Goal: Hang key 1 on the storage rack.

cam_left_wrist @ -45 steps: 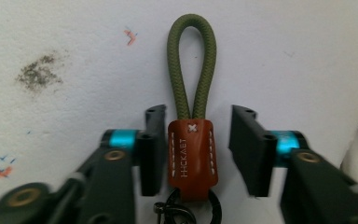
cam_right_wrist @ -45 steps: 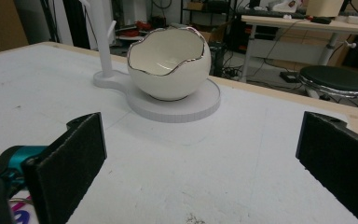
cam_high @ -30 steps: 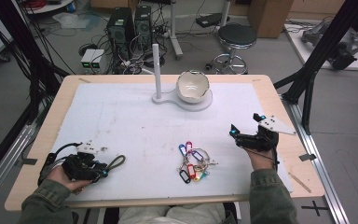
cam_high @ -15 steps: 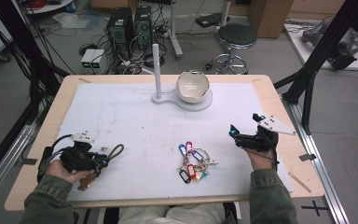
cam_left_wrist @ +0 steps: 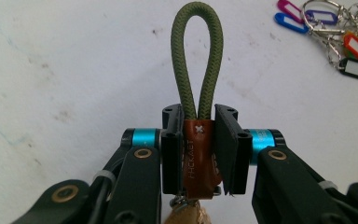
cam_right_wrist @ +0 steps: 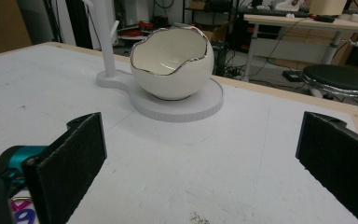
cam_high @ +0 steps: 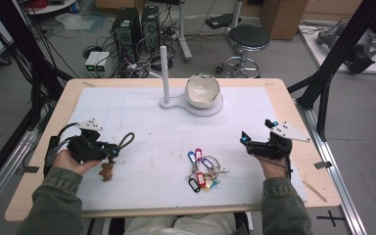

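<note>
At the left of the white tabletop (cam_high: 142,117), the left claw (cam_left_wrist: 198,154) is pinching the brown leather tab of an olive cord keychain (cam_left_wrist: 198,70), its loop sticking out free, probably so it can be hooked over something. Mid-tabletop lies a bunch of coloured key tags (cam_high: 201,169); behind stands a peg stand (cam_high: 164,73) with an egg-shaped bowl (cam_high: 202,91). At right, the right claw (cam_right_wrist: 200,172) rests spread, holding nothing.
</note>
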### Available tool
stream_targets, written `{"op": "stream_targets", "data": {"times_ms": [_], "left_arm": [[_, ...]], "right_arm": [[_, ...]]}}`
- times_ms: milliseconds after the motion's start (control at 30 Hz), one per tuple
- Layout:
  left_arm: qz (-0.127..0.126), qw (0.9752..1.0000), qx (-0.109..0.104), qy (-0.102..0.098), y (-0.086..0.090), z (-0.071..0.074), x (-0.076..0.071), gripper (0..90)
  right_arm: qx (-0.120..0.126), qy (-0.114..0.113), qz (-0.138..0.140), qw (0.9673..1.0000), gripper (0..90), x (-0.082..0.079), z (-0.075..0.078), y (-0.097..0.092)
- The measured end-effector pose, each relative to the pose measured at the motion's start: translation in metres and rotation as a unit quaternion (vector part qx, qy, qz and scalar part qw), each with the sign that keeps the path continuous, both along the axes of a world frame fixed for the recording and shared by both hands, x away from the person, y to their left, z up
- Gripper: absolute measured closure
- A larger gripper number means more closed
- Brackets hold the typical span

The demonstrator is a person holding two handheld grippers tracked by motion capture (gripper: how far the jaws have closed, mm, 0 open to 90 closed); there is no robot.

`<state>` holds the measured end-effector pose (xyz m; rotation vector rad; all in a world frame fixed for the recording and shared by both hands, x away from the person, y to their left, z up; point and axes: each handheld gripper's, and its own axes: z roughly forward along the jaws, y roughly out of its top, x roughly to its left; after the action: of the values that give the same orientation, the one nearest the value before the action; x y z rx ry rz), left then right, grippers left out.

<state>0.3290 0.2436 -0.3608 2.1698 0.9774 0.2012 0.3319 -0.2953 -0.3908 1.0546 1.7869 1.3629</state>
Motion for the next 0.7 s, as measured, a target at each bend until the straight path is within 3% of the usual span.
{"op": "stream_targets", "data": {"times_ms": [200, 433, 500, 700], "left_arm": [[0.006, 1.0000, -0.003, -0.004, 0.000, 0.013, 0.014, 72.9], [0.020, 0.9998, -0.002, 0.003, 0.006, 0.015, 0.028, 72.8], [0.028, 0.9995, -0.013, 0.010, 0.008, 0.015, 0.033, 72.8], [0.041, 0.9991, -0.009, 0.000, 0.009, 0.024, 0.042, 72.8]], "right_arm": [[0.007, 0.005, 0.001, 1.0000, 0.6, 0.000, 0.000, -0.001], [0.011, 0.003, 0.000, 0.9999, 0.6, 0.000, 0.000, -0.003], [0.012, 0.002, 0.003, 0.9999, 0.6, 0.000, 0.000, -0.002], [0.009, 0.001, 0.006, 0.9999, 0.6, 0.000, 0.000, -0.001]]}}
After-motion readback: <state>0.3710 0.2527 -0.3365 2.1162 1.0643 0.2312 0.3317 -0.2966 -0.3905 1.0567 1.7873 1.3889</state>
